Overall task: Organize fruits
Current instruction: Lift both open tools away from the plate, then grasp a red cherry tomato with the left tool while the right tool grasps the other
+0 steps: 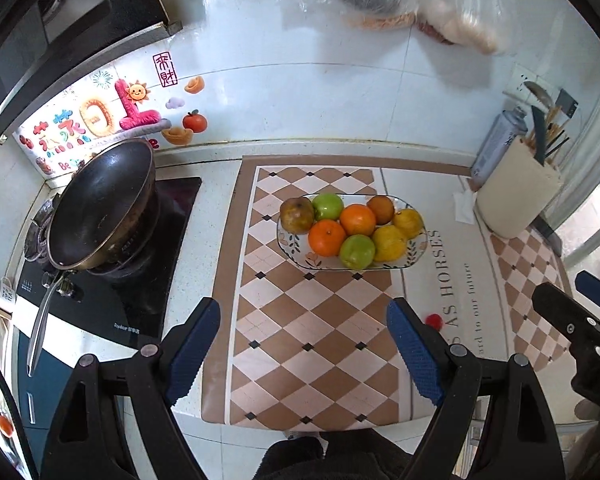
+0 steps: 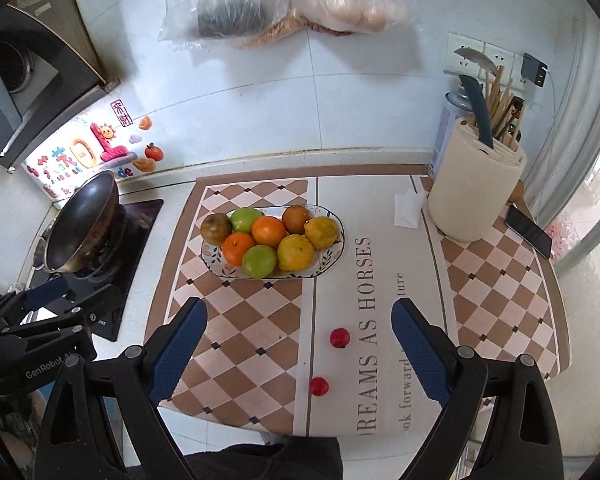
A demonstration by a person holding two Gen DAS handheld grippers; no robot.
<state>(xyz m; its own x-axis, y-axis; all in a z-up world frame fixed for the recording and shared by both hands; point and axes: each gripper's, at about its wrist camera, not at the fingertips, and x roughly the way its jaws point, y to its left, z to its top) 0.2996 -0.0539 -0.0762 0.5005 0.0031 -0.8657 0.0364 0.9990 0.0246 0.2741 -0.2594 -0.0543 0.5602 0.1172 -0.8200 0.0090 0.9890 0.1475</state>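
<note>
"DREAMS AS HORSES" on mat [image 2: 364,280]

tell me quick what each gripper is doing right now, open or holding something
Left gripper: open, holding nothing, above the mat.
Right gripper: open, holding nothing, jaws wide either side of two small red fruits.

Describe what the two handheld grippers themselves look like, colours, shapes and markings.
Both match. The left gripper and right gripper each have two black angular plastic arms with round grey pivot pins, ending in blue textured pads. The right wrist view shows white "GenRobot" lettering on the left gripper's black body. No cables or sleeves are clearly visible.
</note>
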